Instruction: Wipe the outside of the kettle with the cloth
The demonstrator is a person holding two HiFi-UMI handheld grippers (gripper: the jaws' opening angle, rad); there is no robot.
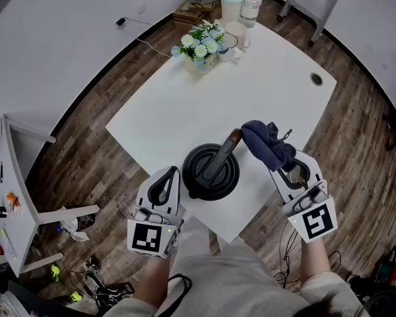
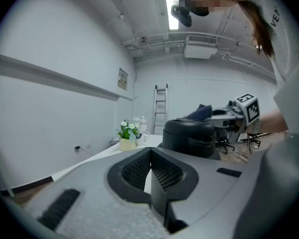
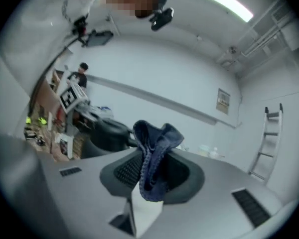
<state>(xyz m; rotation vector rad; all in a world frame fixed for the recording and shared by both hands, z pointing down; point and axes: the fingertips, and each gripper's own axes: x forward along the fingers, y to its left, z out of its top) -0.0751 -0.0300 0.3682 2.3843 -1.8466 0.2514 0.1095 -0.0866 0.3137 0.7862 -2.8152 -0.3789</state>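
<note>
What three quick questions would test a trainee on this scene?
1. True or false: the kettle lies on its side.
2. What grips the cloth? A. left hand-held gripper B. right hand-held gripper C. neither
3. Fill in: at the table's far end stands a pot of ____.
Key: 1 false; 2 B; 3 flowers.

I log: white table [image 1: 185,111]; potted flowers [image 1: 201,45] at its far corner; mug [image 1: 237,37] just beside; ladder [image 1: 313,5] beyond.
</note>
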